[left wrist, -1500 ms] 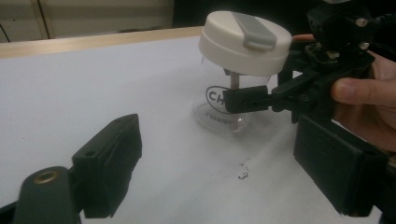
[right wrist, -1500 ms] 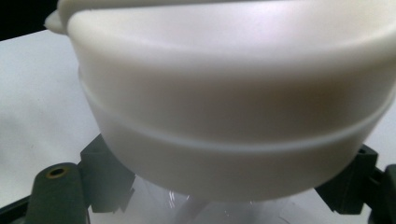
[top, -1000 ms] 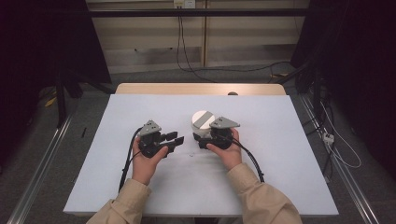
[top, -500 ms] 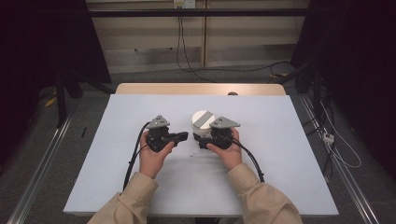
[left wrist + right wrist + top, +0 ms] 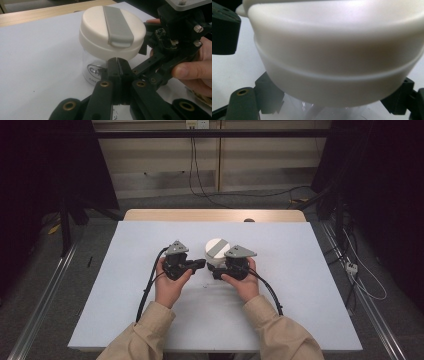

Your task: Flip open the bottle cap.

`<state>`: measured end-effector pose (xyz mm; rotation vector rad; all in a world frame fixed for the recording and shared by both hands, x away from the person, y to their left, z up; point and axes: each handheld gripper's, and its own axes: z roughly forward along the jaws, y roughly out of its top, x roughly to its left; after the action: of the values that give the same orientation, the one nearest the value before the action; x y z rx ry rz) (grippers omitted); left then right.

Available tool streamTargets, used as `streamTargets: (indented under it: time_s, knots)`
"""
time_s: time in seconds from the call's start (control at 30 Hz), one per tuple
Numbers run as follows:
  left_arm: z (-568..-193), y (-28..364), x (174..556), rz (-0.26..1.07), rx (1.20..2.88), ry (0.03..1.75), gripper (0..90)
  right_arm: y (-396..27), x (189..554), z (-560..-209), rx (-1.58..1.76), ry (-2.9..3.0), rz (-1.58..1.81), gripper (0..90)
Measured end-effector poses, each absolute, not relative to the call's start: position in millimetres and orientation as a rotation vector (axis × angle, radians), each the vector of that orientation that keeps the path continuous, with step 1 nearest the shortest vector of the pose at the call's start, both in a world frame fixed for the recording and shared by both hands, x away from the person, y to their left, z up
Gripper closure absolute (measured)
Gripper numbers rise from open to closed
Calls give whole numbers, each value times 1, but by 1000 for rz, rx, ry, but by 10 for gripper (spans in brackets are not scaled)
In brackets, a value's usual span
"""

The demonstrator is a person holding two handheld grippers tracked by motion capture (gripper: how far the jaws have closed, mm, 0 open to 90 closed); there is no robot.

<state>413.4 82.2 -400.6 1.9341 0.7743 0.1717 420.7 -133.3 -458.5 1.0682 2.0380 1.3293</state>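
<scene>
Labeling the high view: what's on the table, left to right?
Left hand-held gripper, jaws shut on nothing → clear jar with white lid → right hand-held gripper, jaws around the jar's clear body.

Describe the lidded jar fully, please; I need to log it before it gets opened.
The jar is a small clear container, glass or plastic, with dark printed lettering on its side. A wide cream-white lid caps it, crossed by a grey flip tab. It stands upright, lid on, on the white table cover near the middle. The right gripper clasps its clear body just under the lid. The left gripper, jaws shut with nothing between them, sits right in front of it; whether they touch is unclear.
</scene>
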Motion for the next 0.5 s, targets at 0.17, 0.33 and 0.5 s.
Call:
streamTargets:
  time_s: [0.17,0.33,0.5]
  knots:
    - [-400,78,413,168,1947,780,900,-133,420,-459,1068,2037,1328,184]
    - [-399,76,414,165,1957,773,900,-133,420,-459,1068,2037,1327,184]
    - [-399,74,415,180,1967,770,900,-133,420,-459,1068,2037,1326,184]
